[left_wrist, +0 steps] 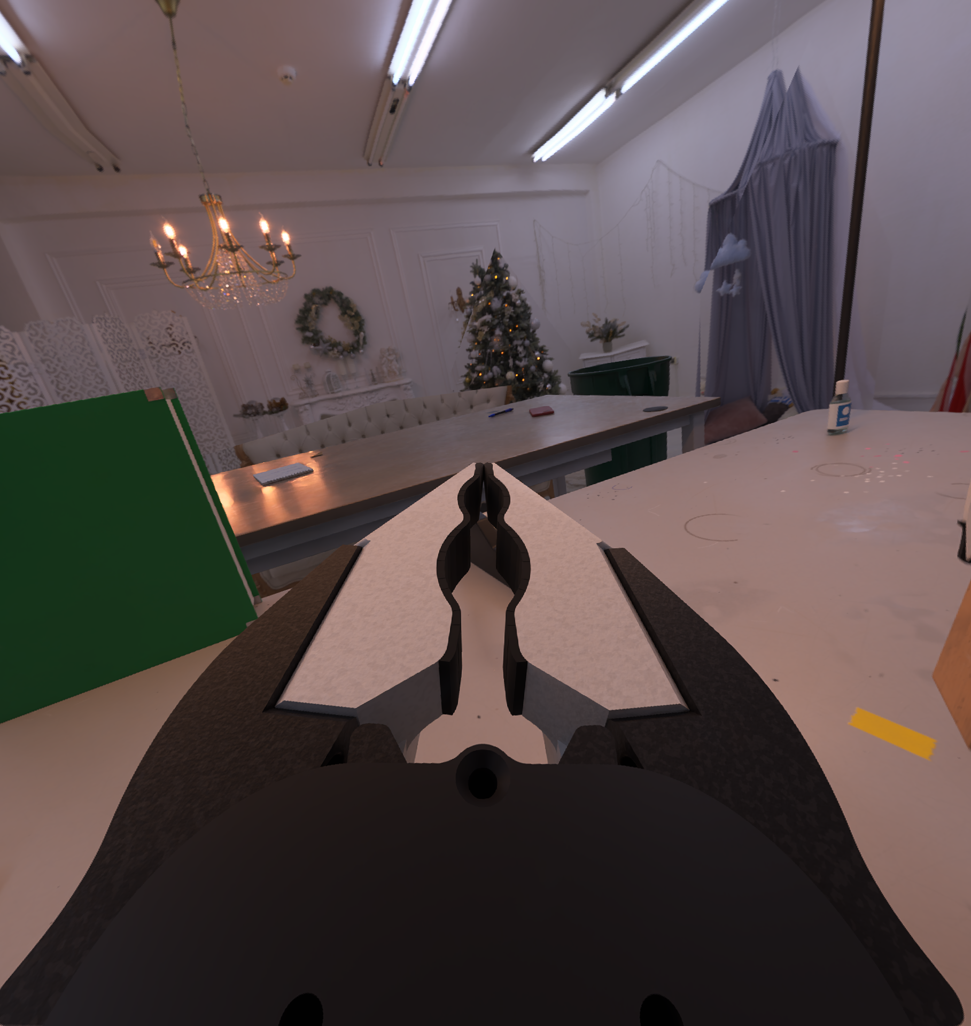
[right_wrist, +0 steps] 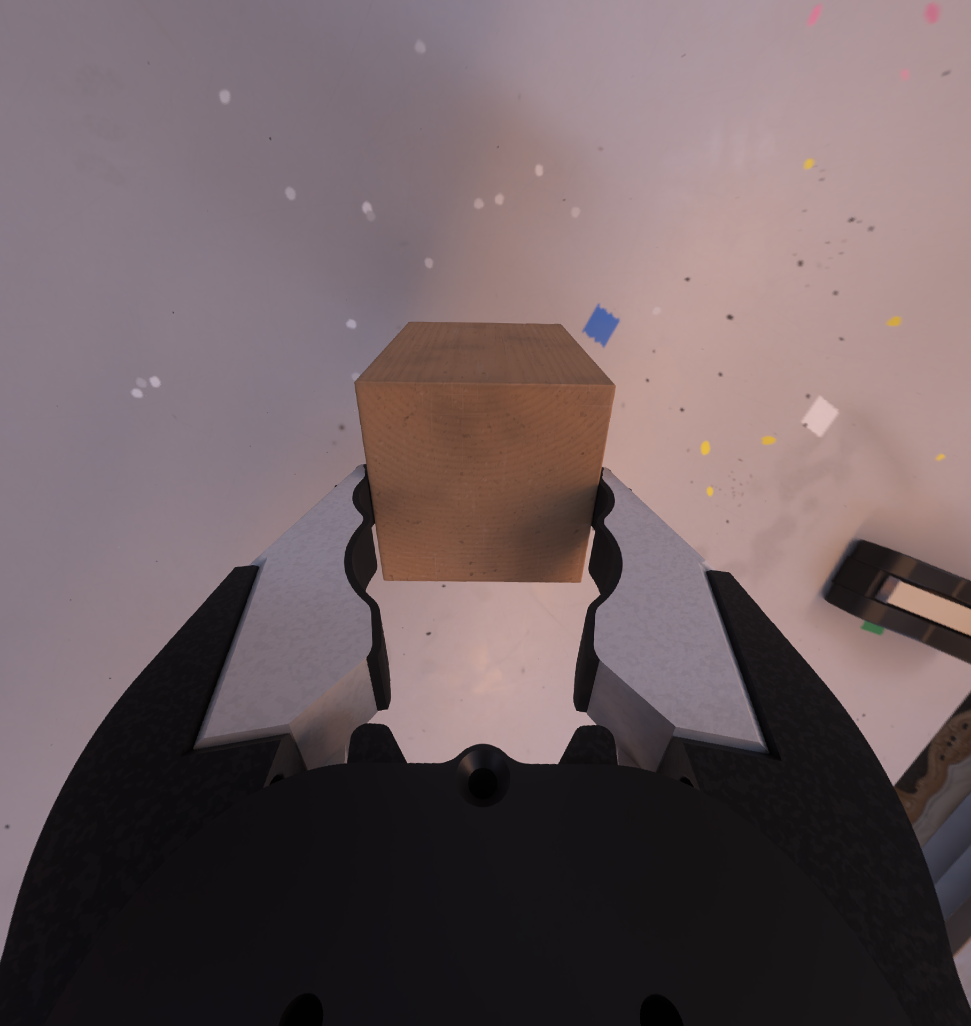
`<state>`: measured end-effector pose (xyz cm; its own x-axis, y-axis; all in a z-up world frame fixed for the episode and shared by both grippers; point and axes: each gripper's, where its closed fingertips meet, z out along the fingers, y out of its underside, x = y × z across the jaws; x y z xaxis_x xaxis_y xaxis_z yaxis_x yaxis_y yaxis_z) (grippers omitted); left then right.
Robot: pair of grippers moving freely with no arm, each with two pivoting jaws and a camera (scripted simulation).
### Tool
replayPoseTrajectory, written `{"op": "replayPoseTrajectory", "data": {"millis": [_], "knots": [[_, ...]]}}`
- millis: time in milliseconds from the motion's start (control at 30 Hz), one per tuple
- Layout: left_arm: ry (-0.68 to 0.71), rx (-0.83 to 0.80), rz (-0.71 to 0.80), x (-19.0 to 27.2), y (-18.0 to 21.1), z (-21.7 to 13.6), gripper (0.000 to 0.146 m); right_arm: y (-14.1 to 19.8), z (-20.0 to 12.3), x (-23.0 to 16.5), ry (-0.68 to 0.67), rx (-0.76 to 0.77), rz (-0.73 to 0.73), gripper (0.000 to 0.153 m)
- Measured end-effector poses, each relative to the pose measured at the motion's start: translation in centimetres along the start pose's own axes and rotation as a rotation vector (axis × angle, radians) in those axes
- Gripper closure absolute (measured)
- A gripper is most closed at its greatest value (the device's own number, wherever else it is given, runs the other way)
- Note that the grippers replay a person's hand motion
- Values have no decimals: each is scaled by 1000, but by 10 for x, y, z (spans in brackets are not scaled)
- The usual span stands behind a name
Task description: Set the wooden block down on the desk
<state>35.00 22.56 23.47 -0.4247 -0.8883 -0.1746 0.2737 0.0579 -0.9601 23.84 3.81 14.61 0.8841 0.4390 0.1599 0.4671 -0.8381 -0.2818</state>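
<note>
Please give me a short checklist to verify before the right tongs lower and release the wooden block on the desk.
1. Hold on the wooden block: both fingers of the right tongs press its sides: ok.
2. Block level in the hold: looks square to the fingers: ok.
3. Desk under the block free of objects: only flat paint specks and a blue scrap: ok.
4. Height of block above desk: cannot tell.
5. Left tongs out of the way: shut, empty, pointing elsewhere: ok.
6. Green board far from the landing spot: cannot tell.
</note>
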Motion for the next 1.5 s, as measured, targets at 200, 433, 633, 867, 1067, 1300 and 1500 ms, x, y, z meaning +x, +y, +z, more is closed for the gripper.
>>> {"op": "replayPoseTrajectory", "data": {"millis": [200, 433, 633, 867, 1067, 1300, 1500], "knots": [[-4, 2, 2, -1, -1, -1, 146, -4, 32, 1, -94, -106, -15, 74], [-7, 12, -2, -2, -3, -3, 146, -4, 60, -2, -148, -201, -37, 74], [-7, 22, -8, -3, -6, -4, 146, 0, 87, -5, -192, -232, -24, 74], [-4, 28, -13, -3, -7, -4, 146, -1, 88, -6, -193, -250, -29, 74], [-1, 24, -13, -2, -5, -3, 146, -1, 88, -6, -183, -272, -35, 74], [3, 20, -11, -1, -4, -3, 146, -2, 89, -5, -181, -268, -30, 69], [0, 28, -11, -2, -7, -4, 146, -14, 68, 9, -64, -194, -26, 25]]}}
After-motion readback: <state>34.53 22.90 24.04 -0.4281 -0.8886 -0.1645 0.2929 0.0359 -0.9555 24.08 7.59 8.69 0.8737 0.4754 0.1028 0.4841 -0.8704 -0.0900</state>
